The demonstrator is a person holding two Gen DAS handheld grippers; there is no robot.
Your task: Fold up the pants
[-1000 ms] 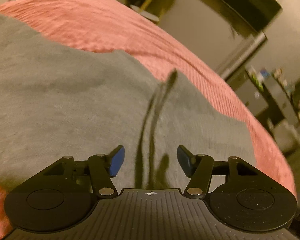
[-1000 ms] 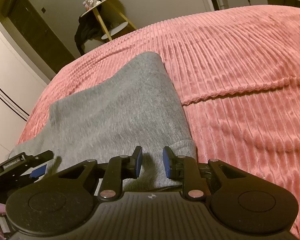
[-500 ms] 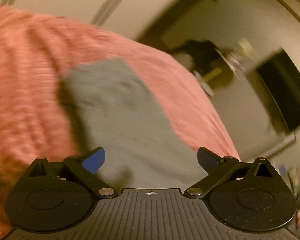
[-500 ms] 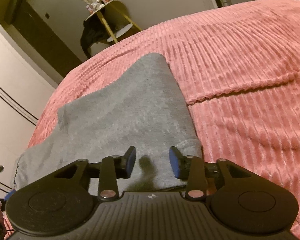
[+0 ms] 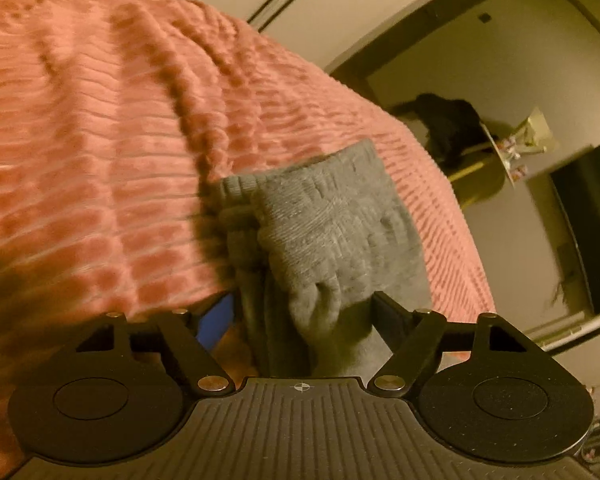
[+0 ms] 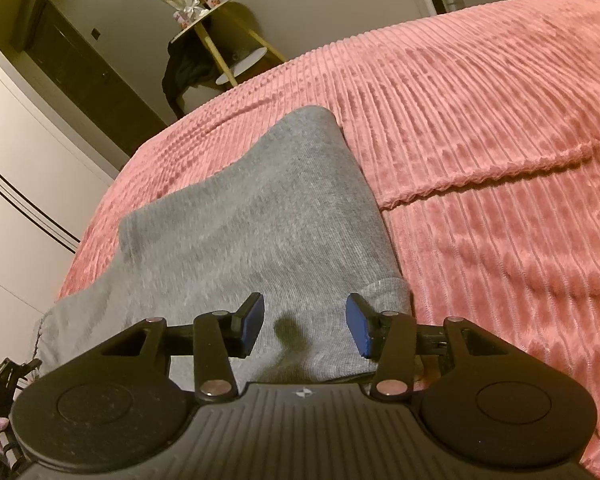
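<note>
Pants (image 6: 260,216) lie on the pink bedspread (image 6: 500,140), bunched cuff between the left gripper's (image 5: 300,316) spread fingers, right gripper (image 6: 304,324) also open above them; closing on only one layer could spoil the fold.

The light is dim, warm and yellow in both views. The left wrist view is blurry, most of all on the pink blanket (image 5: 100,168). The right wrist view is sharper. A small dark shadow lies on the gray pants (image 6: 256,216) between the right gripper's (image 6: 304,326) fingers. Walls and door frames bend into curves near the edges. No glare shows.
</note>
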